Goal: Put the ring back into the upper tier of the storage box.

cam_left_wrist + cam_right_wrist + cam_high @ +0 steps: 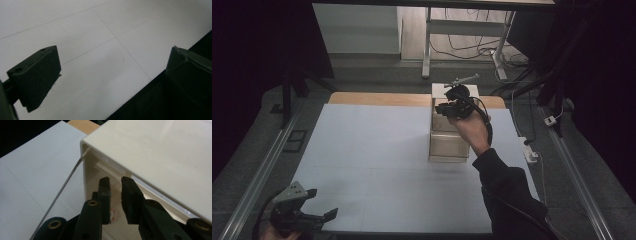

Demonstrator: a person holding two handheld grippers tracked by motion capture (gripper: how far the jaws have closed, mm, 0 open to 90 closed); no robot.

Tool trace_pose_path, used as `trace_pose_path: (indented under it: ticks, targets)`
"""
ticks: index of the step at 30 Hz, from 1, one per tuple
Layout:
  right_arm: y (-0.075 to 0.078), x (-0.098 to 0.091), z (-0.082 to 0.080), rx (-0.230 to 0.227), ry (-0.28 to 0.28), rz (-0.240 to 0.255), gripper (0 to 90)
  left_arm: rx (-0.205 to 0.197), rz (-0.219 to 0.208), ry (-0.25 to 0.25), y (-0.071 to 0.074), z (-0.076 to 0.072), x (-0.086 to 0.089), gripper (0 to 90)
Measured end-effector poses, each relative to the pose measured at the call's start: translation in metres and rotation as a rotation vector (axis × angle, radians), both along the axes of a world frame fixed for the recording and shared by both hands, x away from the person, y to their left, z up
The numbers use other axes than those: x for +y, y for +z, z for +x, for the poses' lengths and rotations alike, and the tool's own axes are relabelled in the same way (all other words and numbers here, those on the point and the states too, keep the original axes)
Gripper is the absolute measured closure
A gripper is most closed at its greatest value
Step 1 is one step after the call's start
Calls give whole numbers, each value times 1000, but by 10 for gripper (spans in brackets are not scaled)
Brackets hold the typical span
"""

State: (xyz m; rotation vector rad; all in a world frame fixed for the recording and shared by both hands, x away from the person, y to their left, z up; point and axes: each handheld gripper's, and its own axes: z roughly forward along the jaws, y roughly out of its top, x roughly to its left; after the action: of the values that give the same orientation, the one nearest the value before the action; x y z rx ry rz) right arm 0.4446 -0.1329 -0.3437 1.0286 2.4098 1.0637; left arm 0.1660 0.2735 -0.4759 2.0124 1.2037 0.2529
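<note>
Left claw (319, 216): at the near left corner of the table (377, 165). Its jaws are wide apart, with nothing between them. It hangs just over the white top.

Table: a big white sheet with thin lines on it. A strip of wood shows at the far edge.

Right hand (473, 131): reaches out over the far right part of the table, in a dark sleeve.

Box (449, 142): the thing being worked on. It is a cream box with clear walls, and it stands on the far right part of the table. Its top is cream and smooth.

Right claw (115, 200): up by the top of the box, just under the cream lid edge. Its jaws stand a small way apart, and nothing sits between them.

Clear wall (65, 185): a thin see-through sheet by the claw. It may be a little door swung open, but the view is too poor to be sure.

Step now: I think the right claw is letting go at the box, or getting set to grab a part of it.

Next move: it likely needs to line the jaws up on the thin edge, then close slowly so the box stays in place.
</note>
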Motion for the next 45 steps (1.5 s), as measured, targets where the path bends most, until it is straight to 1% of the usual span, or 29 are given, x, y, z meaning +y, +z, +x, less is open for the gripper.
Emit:
trace_pose_path:
  ticks: [3, 4, 7, 11, 13, 15, 22, 32, 38, 42, 45]
  targets:
    - [2, -3, -2, 7, 0, 20, 728, 0, -1, 1, 0, 0, 0, 0]
    - [4, -4, -3, 17, -3, 26, 714, 0, -2, 1, 0, 0, 0, 0]
    - [7, -8, -6, 34, 0, 56, 651, 1, -3, 1, 0, 0, 0, 0]
    - [11, -11, -11, 32, 5, 76, 585, 1, -2, 1, 0, 0, 0, 0]
    - [13, -11, -14, 27, 12, 77, 548, 1, -3, 1, 0, 0, 0, 0]
    - [14, -12, -17, 21, 22, 85, 524, 1, -4, 2, 0, 0, 1, 0]
    - [16, -13, -26, 9, 44, 92, 448, -1, -10, 4, 0, 0, 2, 0]
    - [16, -17, -37, 20, 69, 111, 335, -1, -11, 4, 0, 0, 2, 0]
    - [14, -21, -42, 17, 78, 110, 249, -1, -12, 4, 0, 0, 2, 0]
    - [17, -24, -47, 14, 82, 124, 194, 0, -11, 4, 0, 0, 2, 0]
    - [20, -27, -51, 12, 87, 122, 152, 0, -10, 4, 0, 0, 2, 0]
